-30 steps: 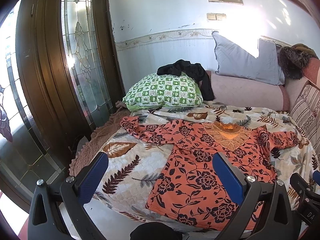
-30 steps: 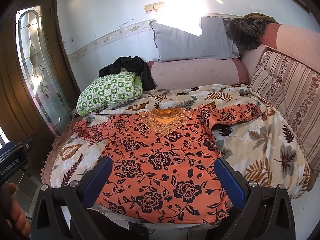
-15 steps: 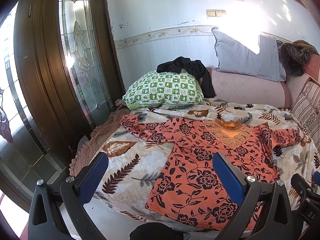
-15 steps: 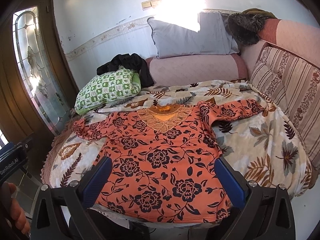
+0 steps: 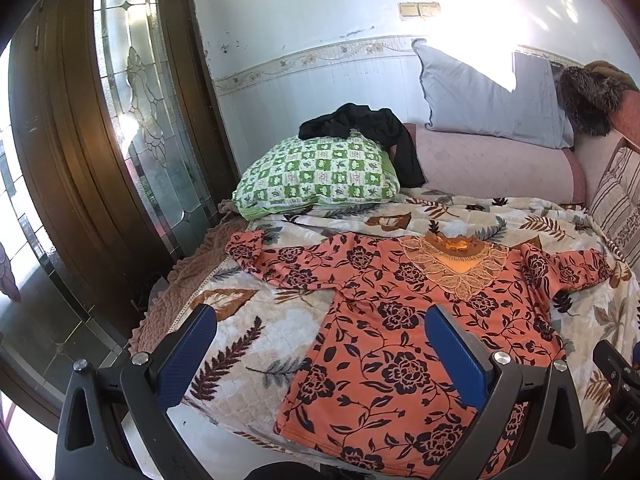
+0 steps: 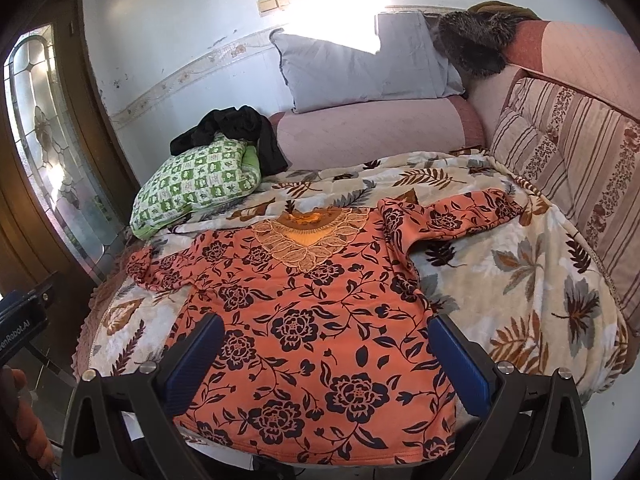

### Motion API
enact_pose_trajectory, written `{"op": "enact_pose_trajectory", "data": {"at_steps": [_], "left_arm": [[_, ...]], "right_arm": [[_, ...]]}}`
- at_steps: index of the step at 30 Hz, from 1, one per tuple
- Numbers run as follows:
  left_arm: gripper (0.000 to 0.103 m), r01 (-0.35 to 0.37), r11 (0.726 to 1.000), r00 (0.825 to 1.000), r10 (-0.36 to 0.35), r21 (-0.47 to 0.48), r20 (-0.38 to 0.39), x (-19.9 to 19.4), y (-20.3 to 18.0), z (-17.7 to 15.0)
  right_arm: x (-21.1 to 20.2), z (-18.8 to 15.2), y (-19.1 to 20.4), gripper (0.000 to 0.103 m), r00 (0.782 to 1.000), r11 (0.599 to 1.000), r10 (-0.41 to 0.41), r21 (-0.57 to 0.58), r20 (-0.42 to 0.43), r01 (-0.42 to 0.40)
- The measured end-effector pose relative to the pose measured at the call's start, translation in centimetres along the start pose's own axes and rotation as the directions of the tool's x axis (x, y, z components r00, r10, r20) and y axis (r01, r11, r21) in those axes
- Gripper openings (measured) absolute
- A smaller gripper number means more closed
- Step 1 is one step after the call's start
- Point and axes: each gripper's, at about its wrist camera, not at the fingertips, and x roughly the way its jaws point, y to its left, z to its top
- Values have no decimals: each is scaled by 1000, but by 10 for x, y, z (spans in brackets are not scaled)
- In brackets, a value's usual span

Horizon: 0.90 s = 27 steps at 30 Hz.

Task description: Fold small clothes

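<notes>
An orange top with dark flowers (image 5: 404, 332) (image 6: 316, 312) lies flat, front up, on a leaf-print blanket (image 5: 256, 336) (image 6: 532, 280), sleeves spread to both sides and hem at the near edge. My left gripper (image 5: 320, 320) hovers open over the hem's left corner, holding nothing. My right gripper (image 6: 326, 328) is open too, above the lower part of the top, its blue pads (image 6: 460, 364) clear of the cloth.
A green checked pillow (image 5: 316, 176) (image 6: 196, 188) with a black garment (image 5: 360, 128) on it sits at the back left. A grey pillow (image 6: 360, 68) leans on the wall over a pink bolster (image 6: 376, 132). Striped cushions (image 6: 580, 168) line the right. A glass-panelled door (image 5: 136, 120) stands left.
Both grippers have drifted slightly forward toward the bed, so the top looks a little nearer. Jaws stayed open and the garment has not moved.
</notes>
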Motion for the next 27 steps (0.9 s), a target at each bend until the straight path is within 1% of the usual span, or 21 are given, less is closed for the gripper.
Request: {"op": "enact_pose_trajectory", "data": {"at_steps": [5, 6, 7, 8, 10, 11, 13, 14, 15, 16, 17, 18, 19, 20, 21, 22, 23, 24, 25, 26, 27], "left_arm": [[103, 28, 999, 1000, -28, 26, -1, 19, -26, 11], [103, 47, 999, 999, -46, 26, -7, 25, -32, 13], [103, 57, 998, 998, -58, 32, 7, 32, -38, 19], [103, 85, 996, 996, -85, 23, -9, 43, -45, 23], [103, 150, 989, 986, -150, 5, -71, 71, -58, 27], [103, 195, 981, 974, -195, -10, -113, 91, -69, 29], [103, 241, 970, 957, -242, -28, -161, 126, -90, 31], [103, 254, 966, 945, -257, -39, -202, 145, -103, 27], [103, 262, 964, 932, -264, -42, -250, 166, -117, 23], [103, 271, 961, 909, -272, -47, -315, 186, -129, 15], [103, 272, 961, 892, -269, -44, -363, 206, -139, 6], [103, 264, 964, 886, -260, -44, -384, 222, -149, 0], [103, 250, 967, 887, -247, -43, -389, 236, -156, -6], [103, 241, 970, 889, -238, -42, -391, 246, -163, -11], [103, 236, 971, 887, -232, -38, -399, 254, -170, -14], [103, 232, 972, 882, -224, -32, -414, 262, -175, -20], [103, 223, 975, 882, -210, -18, -421, 273, -176, -27], [103, 217, 976, 888, -203, -12, -413, 278, -178, -30], [103, 205, 979, 892, -187, 0, -411, 286, -175, -36], [103, 196, 981, 893, -178, 3, -413, 292, -174, -39], [103, 189, 982, 888, -169, 5, -427, 301, -172, -42]], "right_arm": [[24, 15, -19, 103, 1000, 999, -14, 37, -15, 15], [28, 18, -22, 103, 1000, 999, -22, 38, -11, 22], [33, 22, -27, 103, 1000, 999, -26, 41, -8, 27], [39, 26, -35, 103, 1000, 998, -23, 50, -9, 24], [53, 33, -56, 103, 1000, 996, -20, 90, -2, 20], [62, 37, -71, 103, 1000, 994, -13, 113, 10, 12], [85, 43, -110, 103, 1000, 983, 21, 180, 19, -24], [98, 46, -134, 103, 999, 972, 43, 230, 17, -46], [113, 48, -162, 103, 997, 953, 73, 293, 18, -75], [128, 49, -187, 103, 995, 929, 99, 356, 18, -99], [142, 50, -212, 103, 994, 903, 110, 417, 10, -104], [157, 51, -237, 103, 992, 869, 126, 481, 6, -114], [174, 53, -264, 103, 988, 822, 152, 554, 18, -136], [187, 53, -286, 102, 986, 781, 161, 606, 33, -148], [199, 55, -303, 102, 985, 748, 165, 645, 46, -155], [215, 59, -322, 99, 983, 713, 171, 682, 60, -165], [229, 63, -335, 91, 982, 687, 176, 706, 68, -172], [245, 69, -350, 88, 982, 664, 173, 728, 73, -171], [257, 74, -362, 83, 983, 649, 164, 742, 80, -169], [271, 80, -374, 79, 985, 639, 151, 752, 85, -163], [282, 85, -383, 76, 989, 637, 125, 758, 78, -140]]}}
